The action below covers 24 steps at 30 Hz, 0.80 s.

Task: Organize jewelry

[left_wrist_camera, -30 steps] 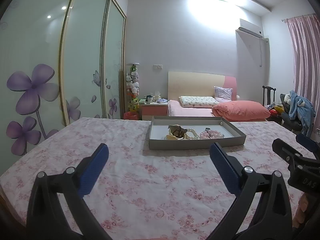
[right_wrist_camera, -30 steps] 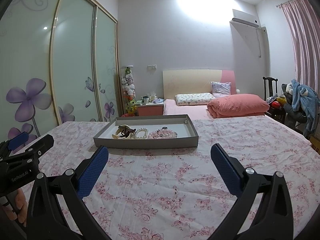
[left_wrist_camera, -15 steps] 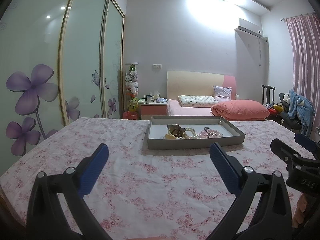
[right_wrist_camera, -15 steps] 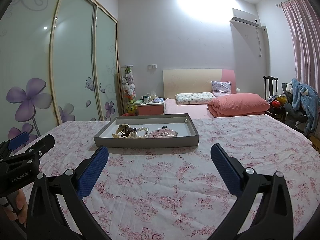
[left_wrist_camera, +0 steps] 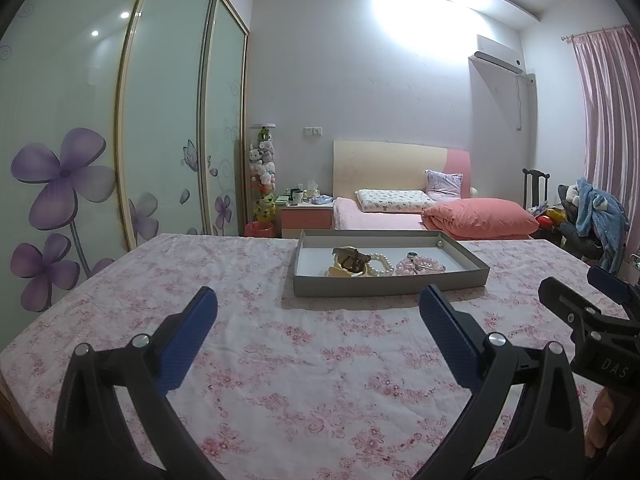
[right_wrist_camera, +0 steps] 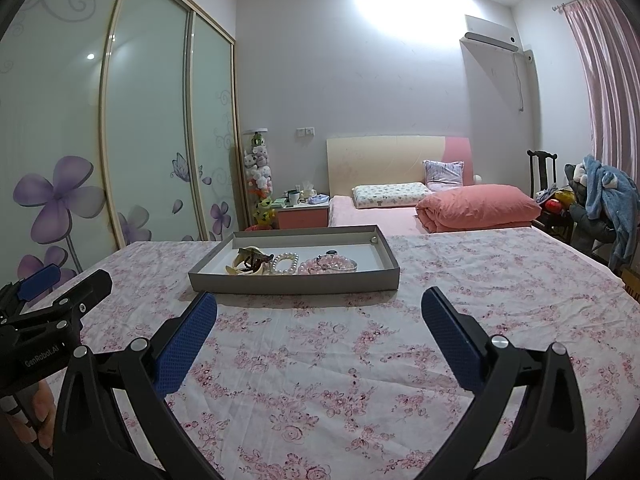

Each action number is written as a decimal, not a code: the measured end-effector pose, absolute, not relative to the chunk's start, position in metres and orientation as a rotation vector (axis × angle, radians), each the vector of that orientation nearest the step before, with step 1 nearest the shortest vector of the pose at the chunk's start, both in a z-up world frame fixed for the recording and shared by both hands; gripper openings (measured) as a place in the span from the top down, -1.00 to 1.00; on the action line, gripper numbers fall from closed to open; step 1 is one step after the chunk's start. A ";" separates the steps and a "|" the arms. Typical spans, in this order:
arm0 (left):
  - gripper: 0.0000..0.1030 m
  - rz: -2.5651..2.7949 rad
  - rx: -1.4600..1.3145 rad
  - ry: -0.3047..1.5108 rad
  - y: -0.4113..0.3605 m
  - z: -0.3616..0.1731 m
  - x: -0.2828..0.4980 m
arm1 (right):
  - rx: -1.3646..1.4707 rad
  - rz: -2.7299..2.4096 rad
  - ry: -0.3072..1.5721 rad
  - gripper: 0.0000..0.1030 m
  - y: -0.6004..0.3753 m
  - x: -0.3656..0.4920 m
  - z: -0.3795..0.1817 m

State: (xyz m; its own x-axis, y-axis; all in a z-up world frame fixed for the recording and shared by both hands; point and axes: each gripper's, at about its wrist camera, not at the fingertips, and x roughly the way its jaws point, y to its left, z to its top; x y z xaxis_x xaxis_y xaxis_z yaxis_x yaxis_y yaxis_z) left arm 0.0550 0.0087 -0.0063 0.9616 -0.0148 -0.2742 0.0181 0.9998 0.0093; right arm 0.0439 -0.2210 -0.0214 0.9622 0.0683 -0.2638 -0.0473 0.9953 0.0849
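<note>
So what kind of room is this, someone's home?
Most likely a home bedroom. A bed with pillows stands against the far wall, a wardrobe with flower-printed sliding doors runs along one side, and a pink curtain hangs by the window. The jewelry tray sits on a floral-covered surface.

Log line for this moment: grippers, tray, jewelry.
left gripper: open, empty | right gripper: open, empty | tray: on floral cloth, beyond both | jewelry: pearl bracelet, pink bead bracelet in tray, untouched

One gray tray [right_wrist_camera: 296,282] holds what look like four jewelry pieces [right_wrist_camera: 285,263]; two pillows [right_wrist_camera: 388,194] lie behind.
</note>
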 end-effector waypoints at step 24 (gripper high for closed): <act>-0.92 -0.023 0.008 0.284 0.005 -0.007 0.053 | 0.080 0.058 0.270 -0.97 -0.221 0.044 -0.021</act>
